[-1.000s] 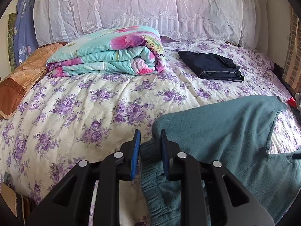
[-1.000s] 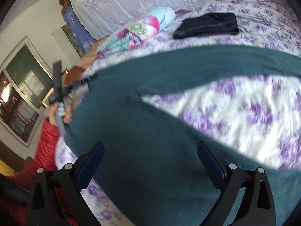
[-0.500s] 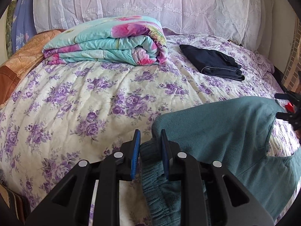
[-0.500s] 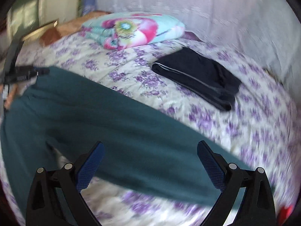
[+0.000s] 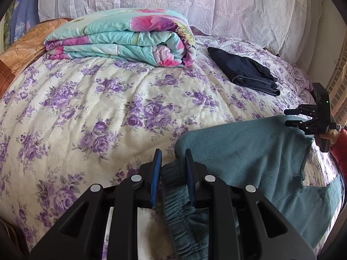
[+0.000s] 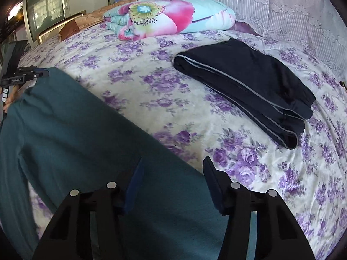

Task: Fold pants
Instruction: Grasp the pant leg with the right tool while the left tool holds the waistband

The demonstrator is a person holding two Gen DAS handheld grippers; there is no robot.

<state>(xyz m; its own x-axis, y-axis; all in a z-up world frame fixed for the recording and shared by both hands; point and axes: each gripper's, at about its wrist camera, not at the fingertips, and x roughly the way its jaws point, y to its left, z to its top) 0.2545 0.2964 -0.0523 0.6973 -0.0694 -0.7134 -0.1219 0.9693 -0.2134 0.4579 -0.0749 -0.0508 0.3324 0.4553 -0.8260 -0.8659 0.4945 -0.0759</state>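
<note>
Teal fleece pants point(image 5: 249, 151) lie spread on a bed with a purple-flowered cover point(image 5: 108, 112). My left gripper point(image 5: 172, 162) is shut on the ribbed waistband of the pants at the near edge of the bed. My right gripper point(image 6: 171, 173) is half closed over the far part of one teal leg point(image 6: 86, 130), with cloth between the fingers; it also shows in the left wrist view point(image 5: 308, 119) at the right edge of the pants. The left gripper shows in the right wrist view point(image 6: 23, 75) at the far left.
A folded turquoise and pink quilt point(image 5: 121, 39) lies at the head of the bed. Folded dark navy pants point(image 6: 249, 86) lie right of it. A white lace cover point(image 5: 195, 2) stands behind. An orange blanket point(image 5: 23, 43) lies at the far left.
My right gripper has swung to the end of the teal leg and its jaws have narrowed from wide open. My left gripper keeps its hold on the waistband and has shifted a little.
</note>
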